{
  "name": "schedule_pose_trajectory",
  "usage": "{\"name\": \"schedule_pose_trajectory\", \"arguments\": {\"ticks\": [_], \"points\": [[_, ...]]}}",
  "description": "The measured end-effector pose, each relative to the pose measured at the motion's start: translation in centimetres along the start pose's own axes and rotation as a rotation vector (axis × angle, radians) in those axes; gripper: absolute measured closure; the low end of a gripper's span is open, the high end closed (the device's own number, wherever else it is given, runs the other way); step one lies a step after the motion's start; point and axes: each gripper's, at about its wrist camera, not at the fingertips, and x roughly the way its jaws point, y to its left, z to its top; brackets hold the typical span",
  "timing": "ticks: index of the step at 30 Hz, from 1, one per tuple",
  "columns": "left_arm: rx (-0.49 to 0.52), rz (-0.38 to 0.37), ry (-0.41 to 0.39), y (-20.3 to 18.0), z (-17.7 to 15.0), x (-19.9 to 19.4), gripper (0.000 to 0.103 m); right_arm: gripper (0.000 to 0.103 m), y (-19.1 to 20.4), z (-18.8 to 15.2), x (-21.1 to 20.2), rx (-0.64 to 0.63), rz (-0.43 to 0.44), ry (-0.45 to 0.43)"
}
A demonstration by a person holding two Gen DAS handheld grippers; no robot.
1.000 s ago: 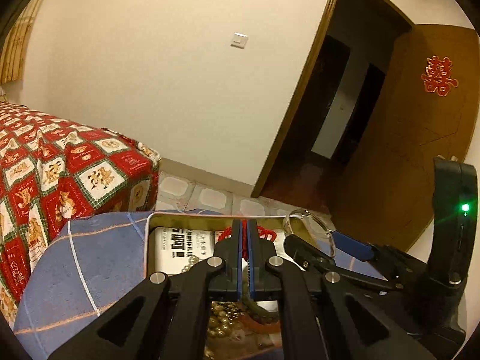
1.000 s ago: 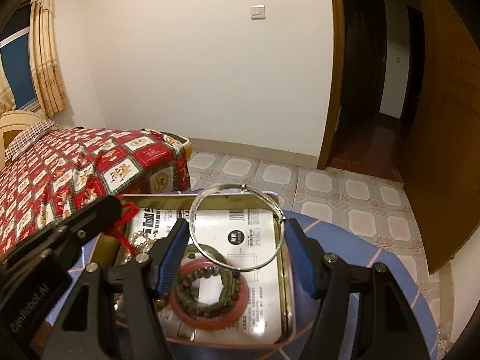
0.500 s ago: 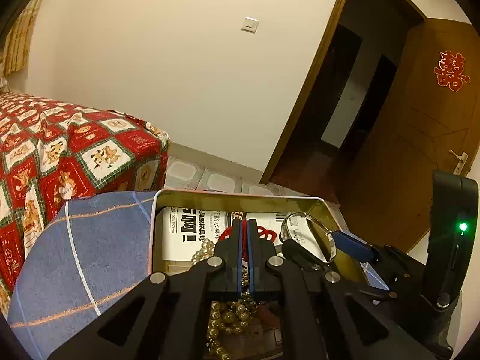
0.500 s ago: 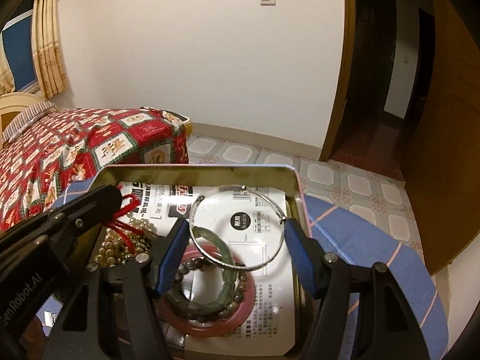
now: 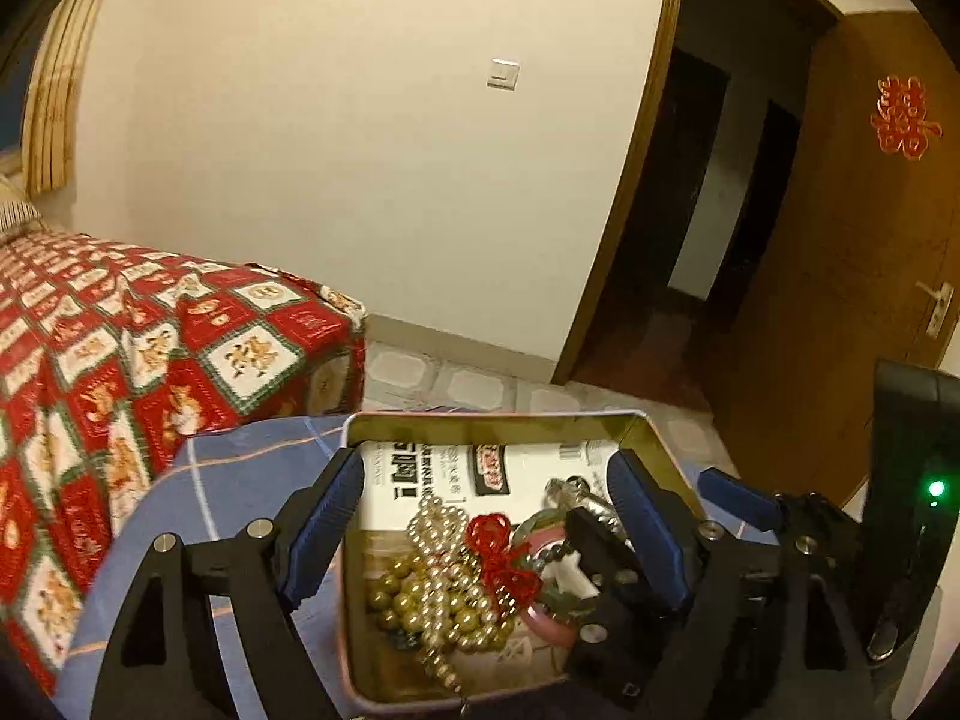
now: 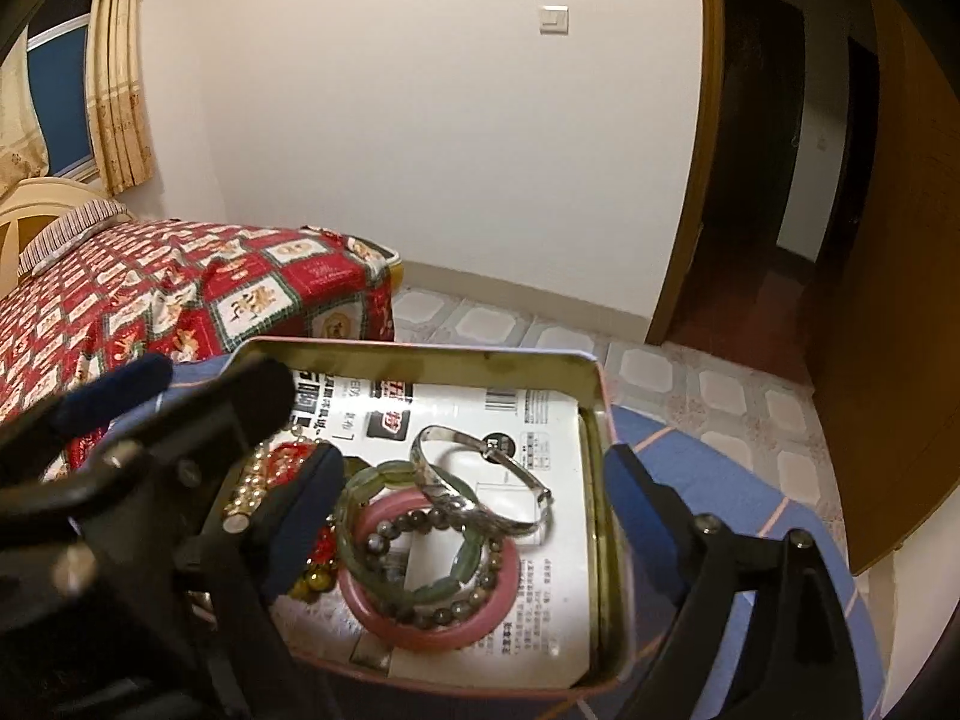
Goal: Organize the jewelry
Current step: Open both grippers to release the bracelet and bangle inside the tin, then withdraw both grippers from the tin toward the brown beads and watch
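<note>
An open metal tin (image 5: 492, 419) (image 6: 594, 408) lined with printed paper sits on a blue cloth. My left gripper (image 5: 486, 516) is open above a pearl bead string (image 5: 447, 558) and a red knotted cord (image 5: 501, 558) lying in the tin. My right gripper (image 6: 474, 516) is open above a silver bangle (image 6: 480, 480), which lies on a green bangle (image 6: 360, 504), a pink bangle (image 6: 414, 630) and a dark bead bracelet (image 6: 420, 522). Each gripper shows in the other's view.
The blue checked cloth (image 5: 240, 480) (image 6: 720, 480) covers a round surface. A bed with a red patterned cover (image 5: 120, 348) stands to the left. Tiled floor (image 6: 690, 378), a doorway and a wooden door (image 5: 840, 270) lie beyond.
My left gripper opened and let the red cord and beads drop into the tin. My right gripper released the silver bangle, which now lies on the other bracelets. Both views tilted down.
</note>
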Motion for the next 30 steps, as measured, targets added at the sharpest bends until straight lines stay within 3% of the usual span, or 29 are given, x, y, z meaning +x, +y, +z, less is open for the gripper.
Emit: {"name": "schedule_pose_trajectory", "arguments": {"ticks": [7,13,17,22,30], "points": [[-0.037,0.015,0.01,1.2,-1.0,-1.9,0.02,0.013,-0.6,-0.8,-1.1,0.053,-0.004,0.023],[-0.016,0.12,0.024,2.7,-2.6,-4.5,0.02,0.013,-2.2,-3.1,-3.3,0.118,-0.015,0.033],[-0.032,0.143,0.051,3.6,-4.3,-5.7,0.02,0.013,-3.1,-4.7,-4.4,0.189,0.021,0.061],[-0.022,0.201,0.075,4.0,-6.7,-7.9,0.02,0.013,-2.2,-6.2,-6.1,0.158,0.011,0.064],[-0.07,0.224,0.108,5.6,-9.6,-10.8,0.02,0.018,-0.5,-8.1,-7.6,0.131,0.045,0.087]]}}
